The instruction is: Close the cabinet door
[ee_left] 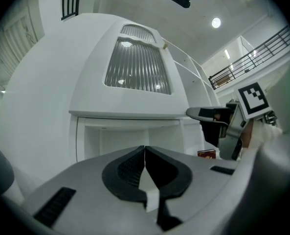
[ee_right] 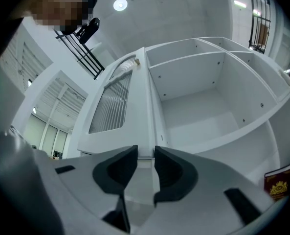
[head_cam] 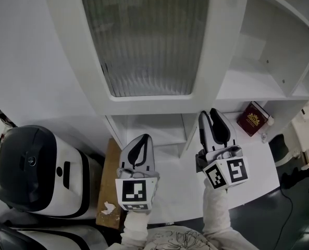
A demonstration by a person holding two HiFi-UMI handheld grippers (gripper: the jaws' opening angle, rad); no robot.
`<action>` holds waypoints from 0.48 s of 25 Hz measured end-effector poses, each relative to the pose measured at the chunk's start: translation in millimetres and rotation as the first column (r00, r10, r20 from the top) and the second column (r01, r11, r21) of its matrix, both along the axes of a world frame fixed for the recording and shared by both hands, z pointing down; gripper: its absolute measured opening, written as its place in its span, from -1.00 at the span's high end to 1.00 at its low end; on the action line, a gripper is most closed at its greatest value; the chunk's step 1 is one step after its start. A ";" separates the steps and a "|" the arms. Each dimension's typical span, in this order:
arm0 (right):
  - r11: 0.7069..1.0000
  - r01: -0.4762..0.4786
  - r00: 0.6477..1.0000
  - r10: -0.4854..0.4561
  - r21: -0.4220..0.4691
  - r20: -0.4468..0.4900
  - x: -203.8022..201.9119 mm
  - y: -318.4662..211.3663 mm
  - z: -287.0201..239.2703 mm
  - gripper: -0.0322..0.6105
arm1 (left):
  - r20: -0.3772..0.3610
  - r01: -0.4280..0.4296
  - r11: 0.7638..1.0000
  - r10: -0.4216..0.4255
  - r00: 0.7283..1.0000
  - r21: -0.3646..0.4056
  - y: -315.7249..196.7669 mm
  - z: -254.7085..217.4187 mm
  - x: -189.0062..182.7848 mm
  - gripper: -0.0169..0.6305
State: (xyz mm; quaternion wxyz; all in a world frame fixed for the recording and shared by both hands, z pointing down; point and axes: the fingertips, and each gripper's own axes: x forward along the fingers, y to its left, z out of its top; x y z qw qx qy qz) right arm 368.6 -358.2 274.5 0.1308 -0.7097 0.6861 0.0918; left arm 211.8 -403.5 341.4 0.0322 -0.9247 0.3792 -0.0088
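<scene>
The white cabinet's door (head_cam: 149, 40), with a ribbed glass pane, stands swung open in front of me; it also shows in the left gripper view (ee_left: 137, 67) and the right gripper view (ee_right: 110, 106). My right gripper (head_cam: 209, 112) is at the door's lower free corner. Its jaws (ee_right: 145, 148) stand a narrow gap apart, and the door's edge lines up with that gap; whether the pads touch it I cannot tell. My left gripper (head_cam: 143, 138) hangs lower left, below the door, shut and empty (ee_left: 145, 148). The right gripper (ee_left: 206, 114) shows there too.
Bare white shelves (head_cam: 248, 82) lie open to the right of the door (ee_right: 208, 111). A dark red book (head_cam: 253, 119) lies on the lower ledge. A black-and-white machine (head_cam: 34, 171) and a brown board (head_cam: 108, 186) sit at the lower left.
</scene>
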 end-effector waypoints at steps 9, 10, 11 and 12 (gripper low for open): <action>0.999 -0.033 0.999 0.032 -0.014 -0.003 4.4 -8.5 -0.2 0.58 | 0.002 -0.004 1.000 0.004 1.000 0.014 -6.4 -5.5 1.3 0.93; 0.999 -0.036 0.999 0.036 -0.016 -0.003 4.9 -9.2 -0.3 0.58 | 0.003 -0.003 1.000 0.003 1.000 0.015 -7.0 -5.9 1.1 0.93; 0.999 -0.039 0.999 0.039 -0.017 -0.003 5.3 -10.1 -0.3 0.58 | 0.003 -0.002 1.000 0.002 1.000 0.016 -7.8 -6.1 0.7 0.93; 0.999 -0.043 0.999 0.043 -0.018 -0.003 5.7 -11.2 -0.4 0.58 | 0.003 0.000 1.000 0.000 1.000 0.018 -8.9 -6.0 0.3 0.93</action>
